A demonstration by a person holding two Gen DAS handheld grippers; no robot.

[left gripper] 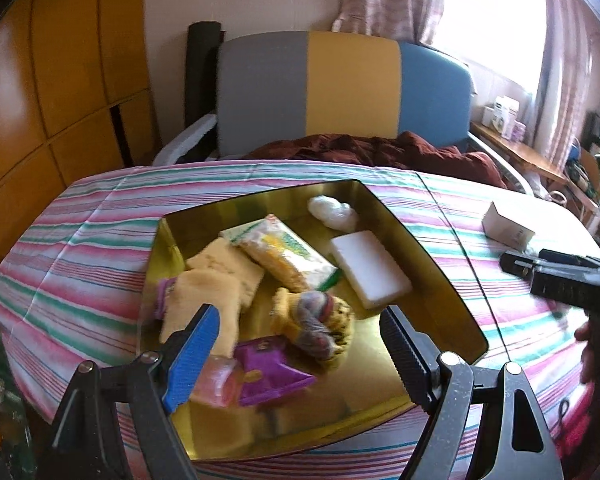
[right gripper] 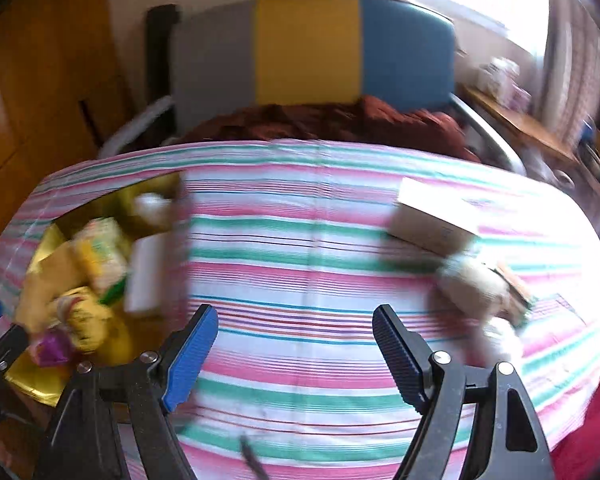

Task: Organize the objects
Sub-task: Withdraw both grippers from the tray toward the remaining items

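A gold tray [left gripper: 440, 272] lies on the striped bedspread [left gripper: 80, 240]. It holds a tissue pack [left gripper: 280, 252], a white block [left gripper: 370, 274], a white bundle [left gripper: 332, 210], a beige cloth [left gripper: 212, 284], a yarn-like plush [left gripper: 320, 320] and a purple packet [left gripper: 268, 372]. My left gripper [left gripper: 300, 352] hovers open over the tray's near end, with nothing between its fingers. In the blurred right wrist view, my right gripper [right gripper: 296, 344] is open over bare bedspread [right gripper: 300, 240], to the right of the tray [right gripper: 40, 380]. A white box [right gripper: 432, 216] and a pale soft item [right gripper: 476, 280] lie at its right.
A grey, yellow and blue headboard [left gripper: 340, 88] and a brown blanket [left gripper: 380, 148] lie beyond the bedspread. Wooden wardrobe doors [left gripper: 60, 80] stand at the left. A cluttered shelf [left gripper: 512, 140] runs under the window. The white box [left gripper: 508, 228] sits right of the tray.
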